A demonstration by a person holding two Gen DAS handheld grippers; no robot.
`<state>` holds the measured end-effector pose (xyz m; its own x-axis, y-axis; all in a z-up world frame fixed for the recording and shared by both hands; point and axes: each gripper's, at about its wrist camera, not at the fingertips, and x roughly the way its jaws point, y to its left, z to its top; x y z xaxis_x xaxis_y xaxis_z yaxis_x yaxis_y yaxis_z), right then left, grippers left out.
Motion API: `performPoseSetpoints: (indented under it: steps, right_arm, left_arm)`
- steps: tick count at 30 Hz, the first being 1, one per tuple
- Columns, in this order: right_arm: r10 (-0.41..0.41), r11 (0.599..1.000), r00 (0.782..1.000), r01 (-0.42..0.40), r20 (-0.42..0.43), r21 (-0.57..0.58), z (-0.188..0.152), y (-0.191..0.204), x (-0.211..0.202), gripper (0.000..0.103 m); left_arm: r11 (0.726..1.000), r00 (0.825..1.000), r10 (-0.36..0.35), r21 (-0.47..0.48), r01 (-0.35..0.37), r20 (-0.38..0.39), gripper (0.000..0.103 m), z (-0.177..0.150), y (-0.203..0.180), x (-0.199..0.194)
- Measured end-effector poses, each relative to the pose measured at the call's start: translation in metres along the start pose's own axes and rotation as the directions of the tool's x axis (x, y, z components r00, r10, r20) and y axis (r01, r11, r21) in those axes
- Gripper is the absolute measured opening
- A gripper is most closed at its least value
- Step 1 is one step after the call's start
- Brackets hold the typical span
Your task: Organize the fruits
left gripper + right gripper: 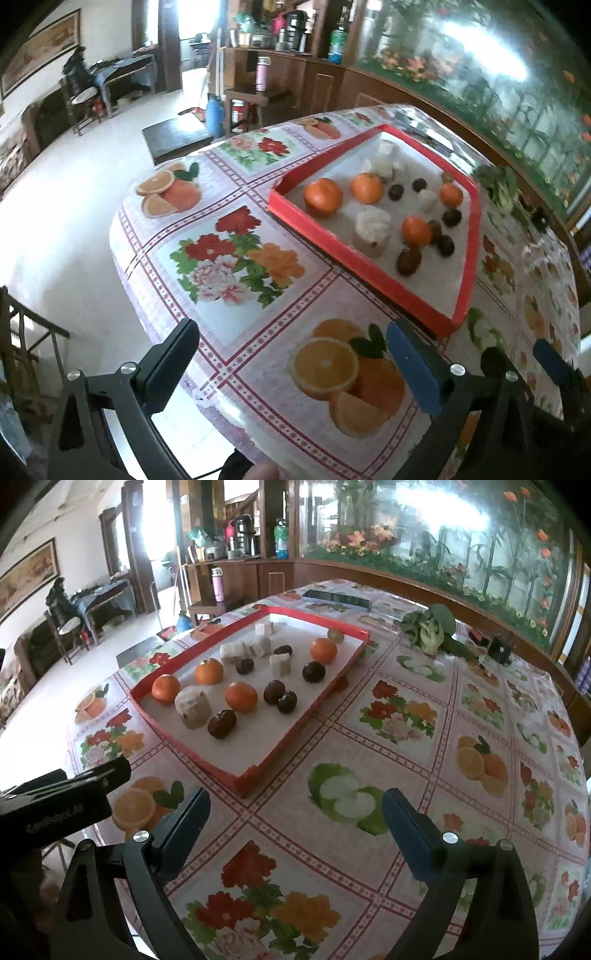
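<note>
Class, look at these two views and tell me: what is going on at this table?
A person holds a gripper in each hand over a table with a flowery cloth. Both the left gripper and the right gripper are open and empty. Ahead sits a red tray holding four oranges, several dark round fruits and pale chunks, still mixed together. Nothing is being touched.
</note>
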<state>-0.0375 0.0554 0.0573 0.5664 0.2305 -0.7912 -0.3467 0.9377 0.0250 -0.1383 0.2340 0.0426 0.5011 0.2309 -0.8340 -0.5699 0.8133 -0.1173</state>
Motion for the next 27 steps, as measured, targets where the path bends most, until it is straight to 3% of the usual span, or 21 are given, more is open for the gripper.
performPoseSetpoints:
  steps: [5,12,18,27]
  right_arm:
    - [0.007,0.999,1.000,-0.007,-0.018,0.042,-0.001,-0.010,0.004,0.095]
    - [0.004,0.999,1.000,-0.003,-0.015,0.044,-0.001,-0.014,0.002,0.095]
    - [-0.004,0.999,1.000,0.004,-0.011,0.039,0.000,-0.016,0.002,0.095]
    - [-0.011,0.999,1.000,0.012,-0.017,0.045,0.001,-0.022,0.003,0.095]
  left_arm:
    - [0.998,0.998,0.029,0.049,-0.032,0.057,0.103,0.000,-0.009,-0.007]
    - [0.991,0.993,0.110,0.069,-0.113,0.047,0.103,0.003,-0.018,-0.001]
    - [0.987,0.995,0.087,0.128,-0.093,0.053,0.103,0.001,-0.029,-0.002]
    - [0.987,0.998,0.064,0.144,-0.067,0.026,0.103,0.001,-0.037,0.002]
